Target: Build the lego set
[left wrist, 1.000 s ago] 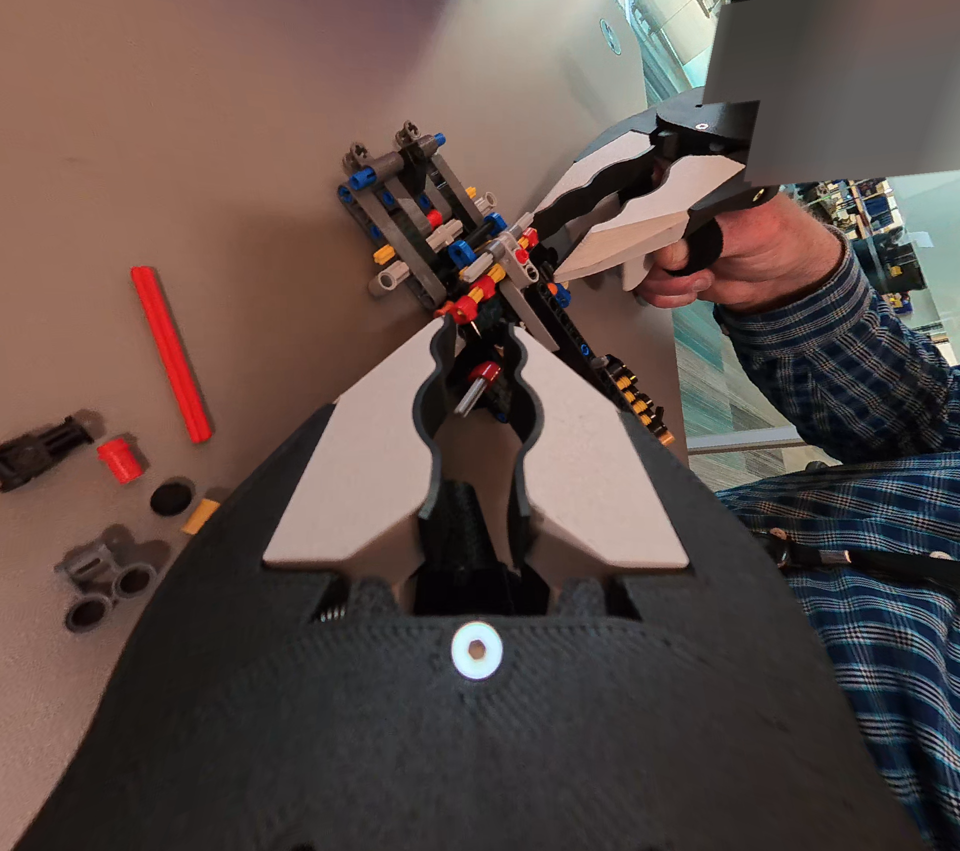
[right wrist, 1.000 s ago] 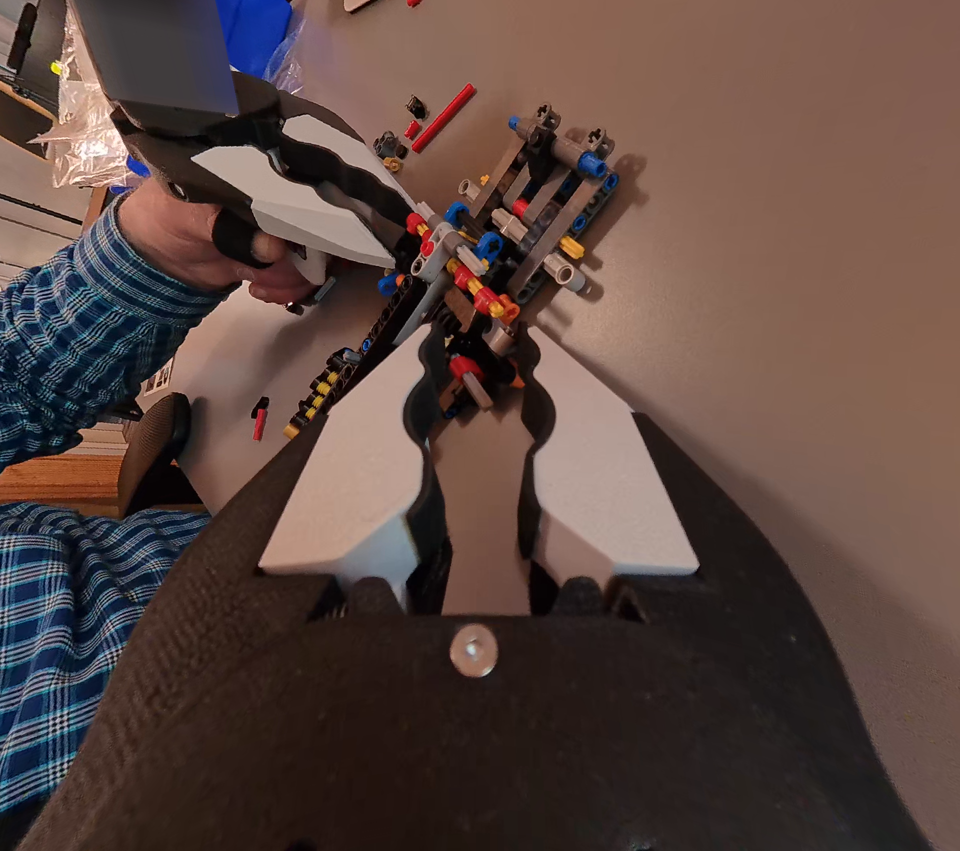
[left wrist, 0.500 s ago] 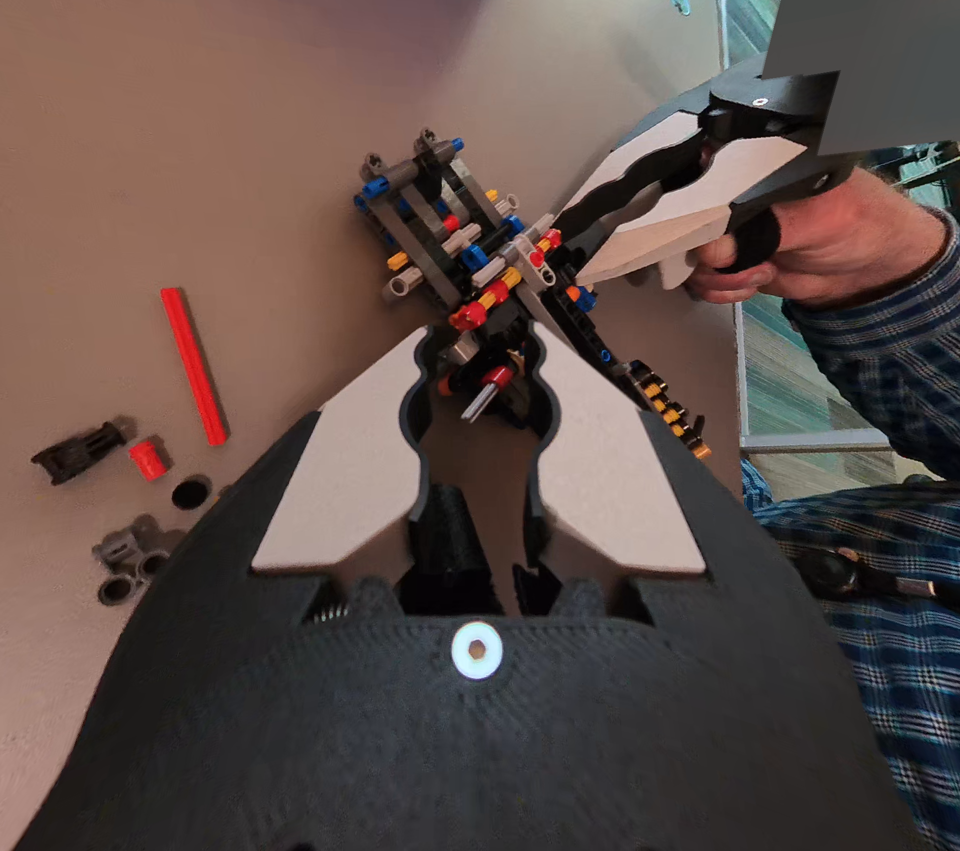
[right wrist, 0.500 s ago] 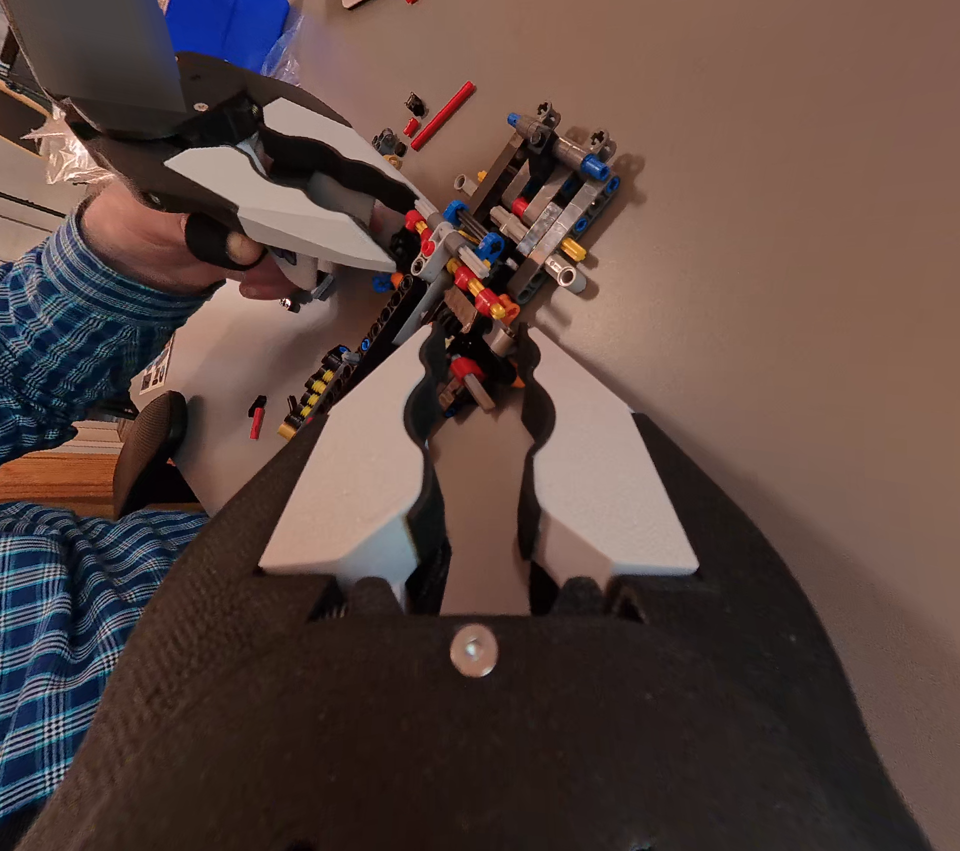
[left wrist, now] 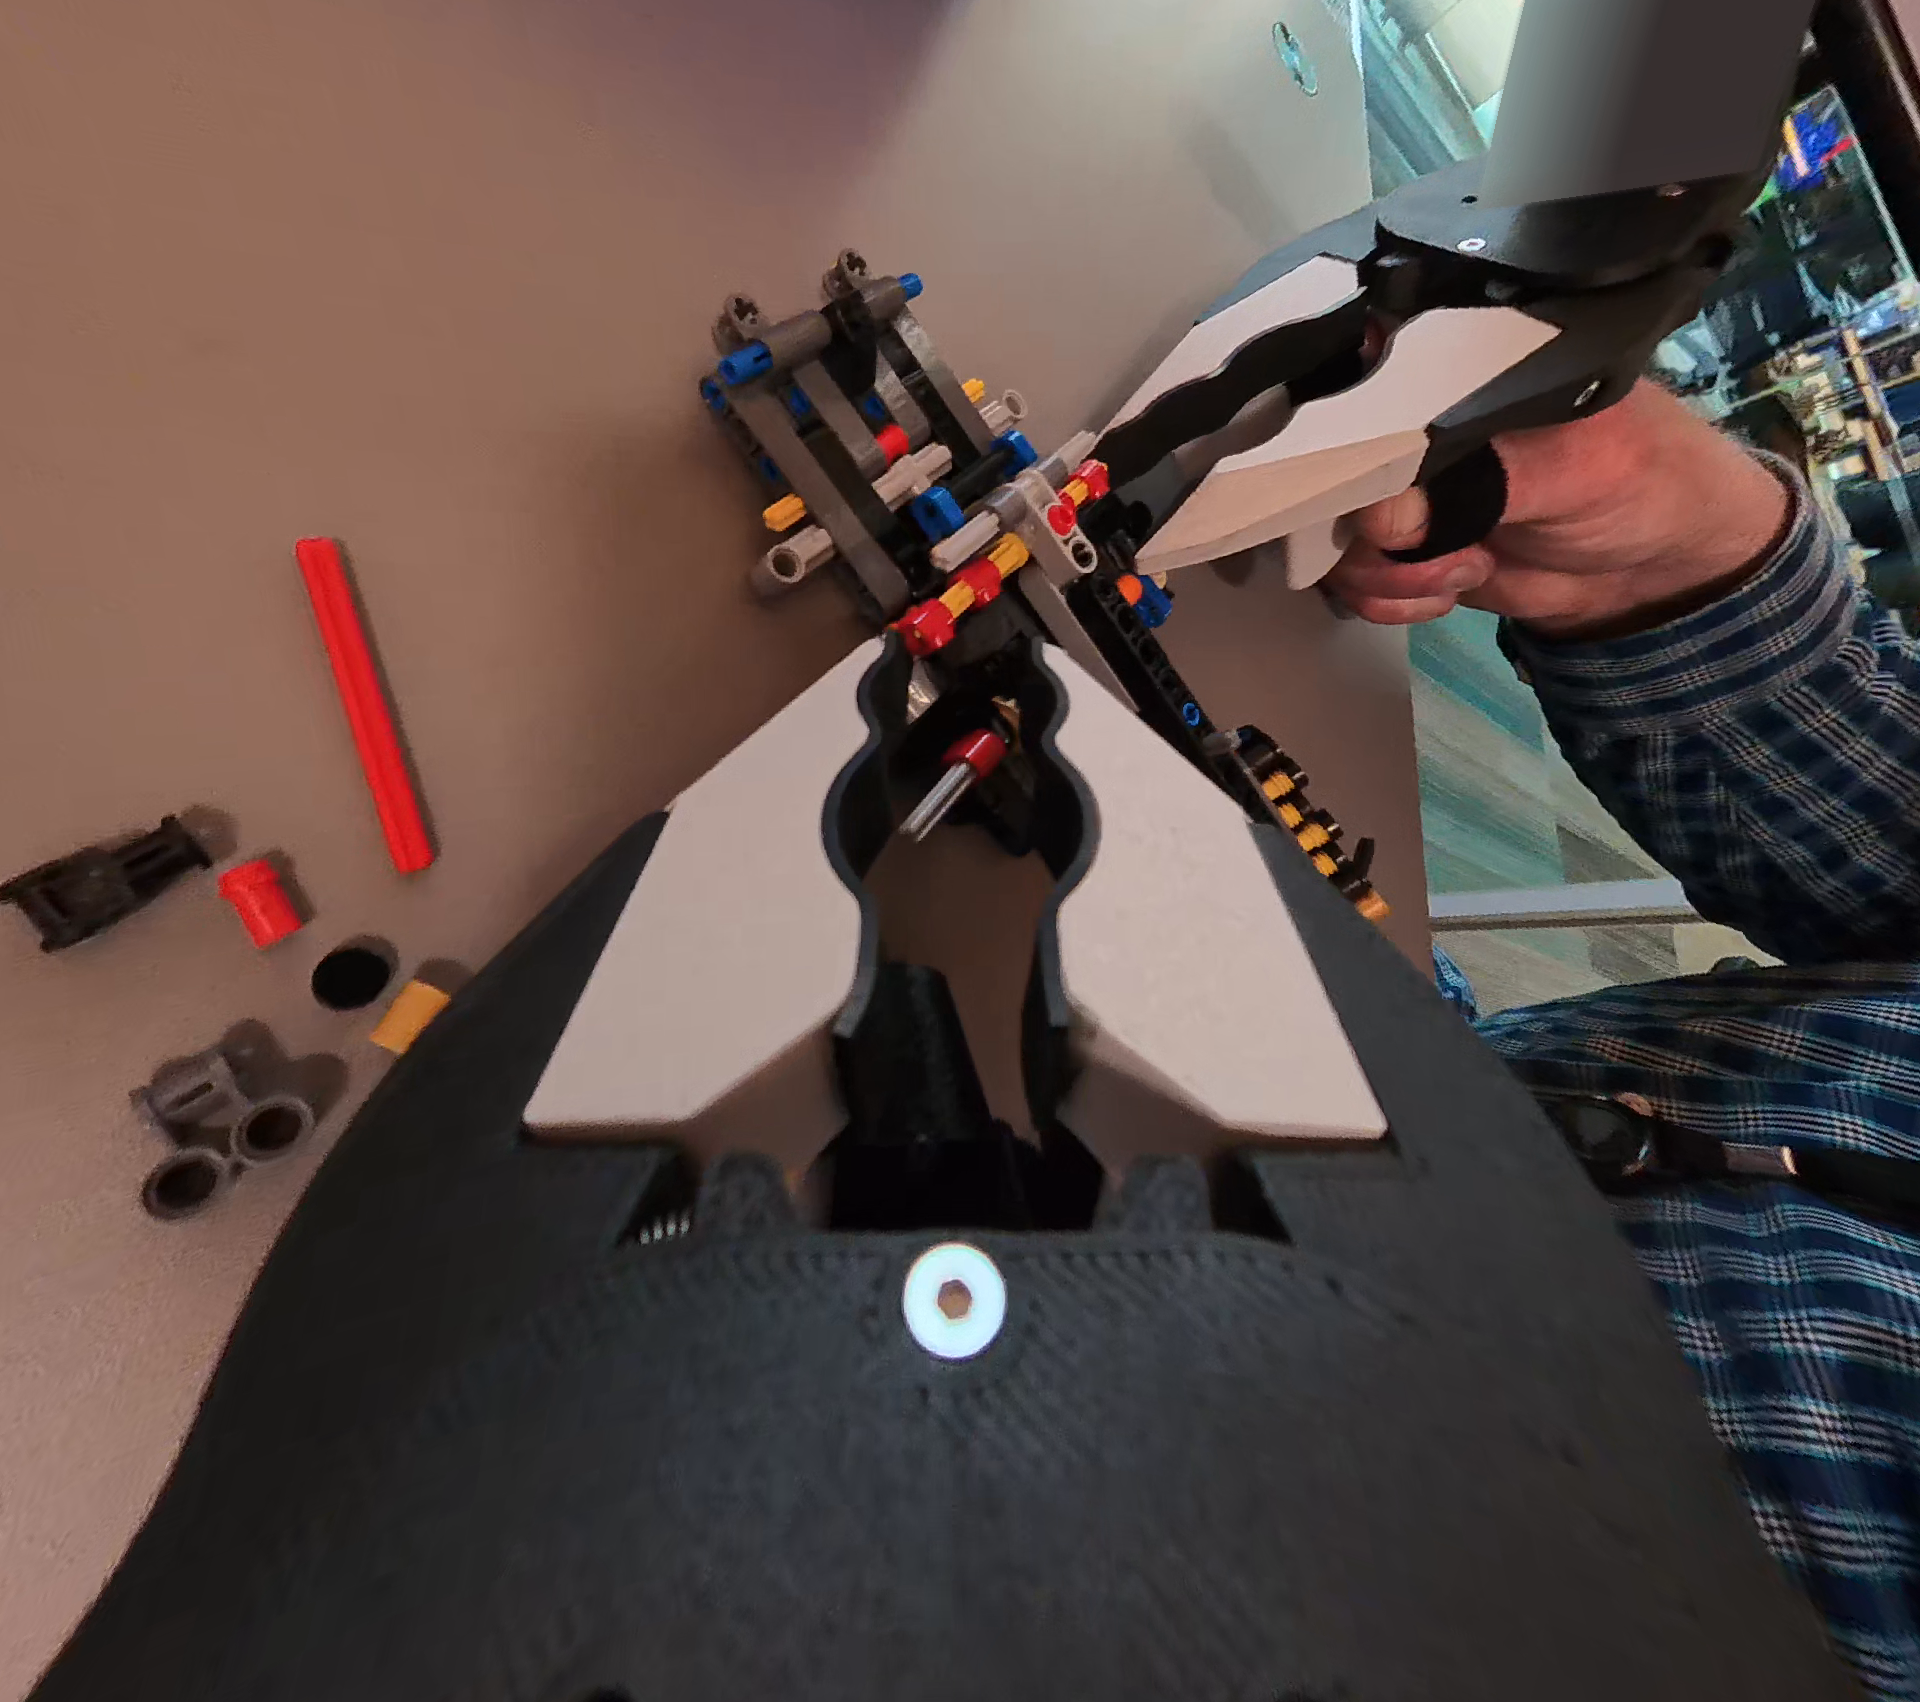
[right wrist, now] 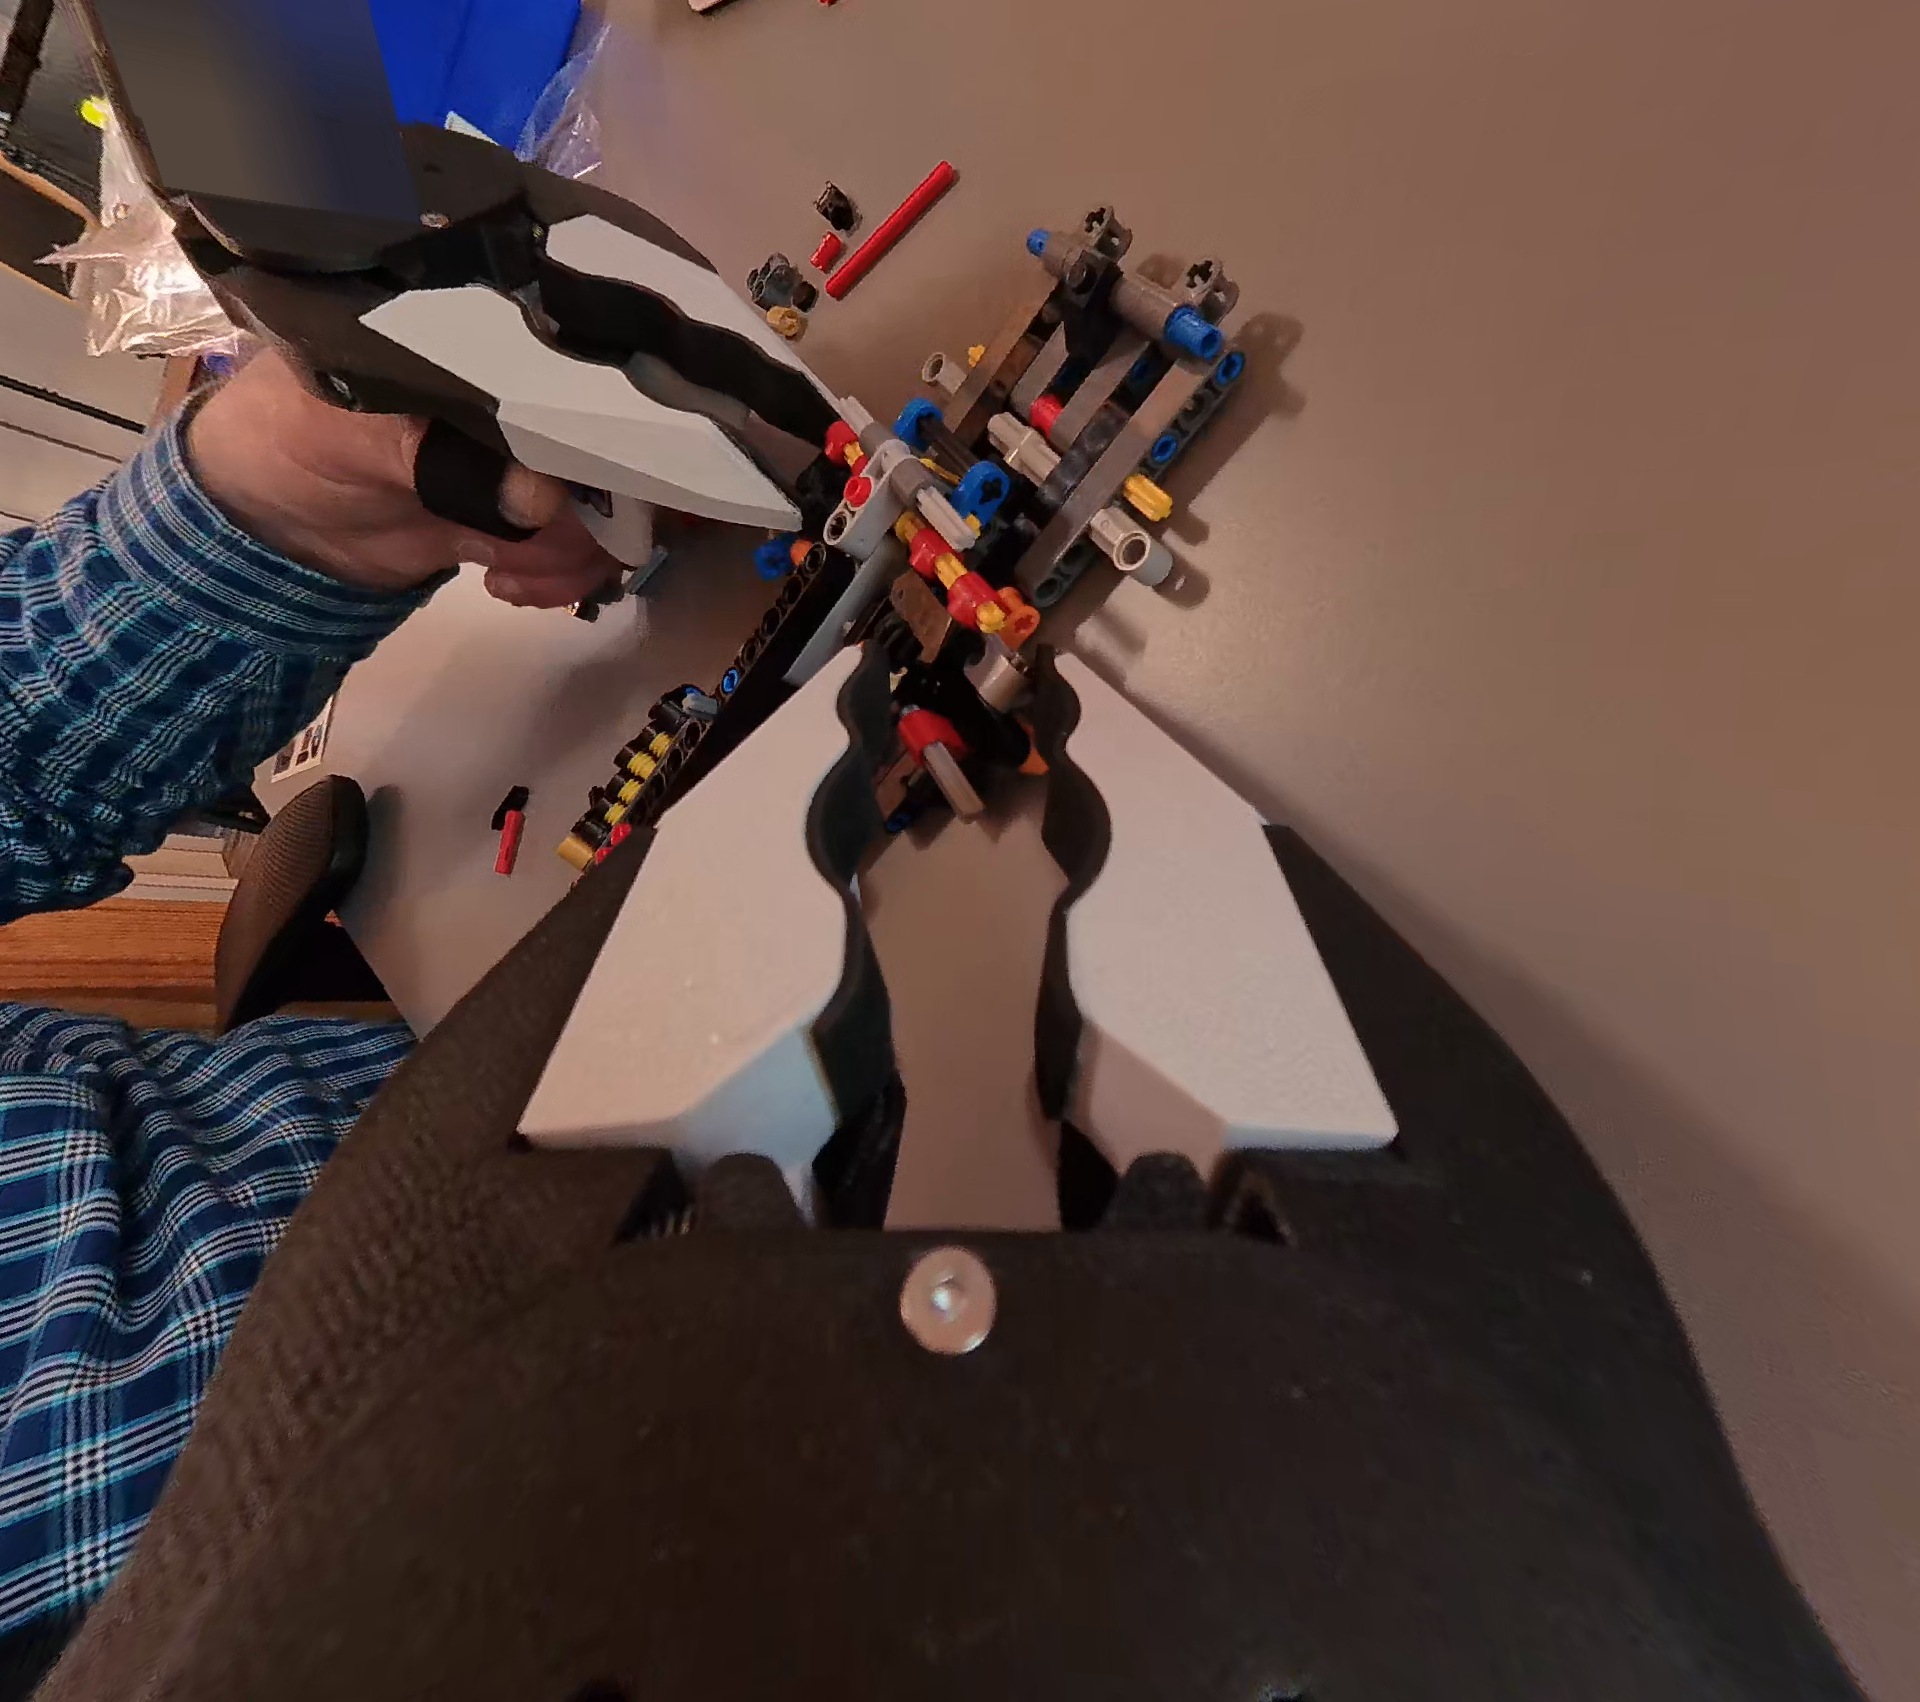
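Change: left gripper (left wrist: 961, 665) has closed in on the model (left wrist: 904, 489) since half a second ago; loose parts sit larger in its view.
Left gripper: fingers clamped on the model's near end, beside a red bush on a grey axle (left wrist: 951, 779).
Right gripper (right wrist: 951, 676): likewise clamped on the model (right wrist: 1039, 489).
Model: on the table (left wrist: 416, 198), between both grippers.
Loose parts: red axle (left wrist: 364, 702), well left of the model.

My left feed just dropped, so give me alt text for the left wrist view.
The left gripper has its fingers around the near end of the lego assembly on the table, while the right gripper meets its far side. A red axle and small loose parts lie to the left.
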Demonstrator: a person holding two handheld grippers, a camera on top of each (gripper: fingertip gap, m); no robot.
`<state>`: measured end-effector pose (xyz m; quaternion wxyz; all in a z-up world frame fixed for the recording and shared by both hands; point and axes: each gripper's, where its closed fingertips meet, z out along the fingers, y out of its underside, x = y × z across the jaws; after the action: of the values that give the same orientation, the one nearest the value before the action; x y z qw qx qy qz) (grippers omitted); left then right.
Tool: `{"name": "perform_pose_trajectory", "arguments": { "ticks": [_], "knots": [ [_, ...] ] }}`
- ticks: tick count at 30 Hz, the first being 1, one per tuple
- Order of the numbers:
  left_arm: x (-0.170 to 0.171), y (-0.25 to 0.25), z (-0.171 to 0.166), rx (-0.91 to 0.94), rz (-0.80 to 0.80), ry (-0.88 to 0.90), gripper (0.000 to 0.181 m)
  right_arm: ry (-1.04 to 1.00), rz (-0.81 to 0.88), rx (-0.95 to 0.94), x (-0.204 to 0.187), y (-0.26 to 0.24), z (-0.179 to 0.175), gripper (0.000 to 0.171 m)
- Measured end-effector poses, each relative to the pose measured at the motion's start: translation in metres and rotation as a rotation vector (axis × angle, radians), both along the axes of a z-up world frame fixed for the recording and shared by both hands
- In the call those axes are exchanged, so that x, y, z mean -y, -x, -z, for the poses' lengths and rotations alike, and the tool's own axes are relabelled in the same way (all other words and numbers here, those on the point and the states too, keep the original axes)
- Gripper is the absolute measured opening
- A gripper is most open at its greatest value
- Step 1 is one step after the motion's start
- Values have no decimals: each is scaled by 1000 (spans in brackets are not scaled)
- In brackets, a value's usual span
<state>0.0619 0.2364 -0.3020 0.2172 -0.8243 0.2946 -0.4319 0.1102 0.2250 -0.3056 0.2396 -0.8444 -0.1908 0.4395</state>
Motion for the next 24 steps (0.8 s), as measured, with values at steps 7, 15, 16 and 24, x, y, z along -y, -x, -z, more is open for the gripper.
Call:
{"name": "perform_pose_trajectory", "arguments": {
  "ticks": [7,15,16,24],
  "knots": [
    [0,0,0,28,8,24,21,-3,0,2,0,0,0,26],
    [0,1,0,44,8,45,21,-3,-3,1,0,1,0,26],
    [0,1,-1,46,7,47,21,-7,-4,4,0,1,0,26],
    [-4,14,-11,29,9,-90,18,-26,-4,-8,1,0,-3,25]
  ]
}}
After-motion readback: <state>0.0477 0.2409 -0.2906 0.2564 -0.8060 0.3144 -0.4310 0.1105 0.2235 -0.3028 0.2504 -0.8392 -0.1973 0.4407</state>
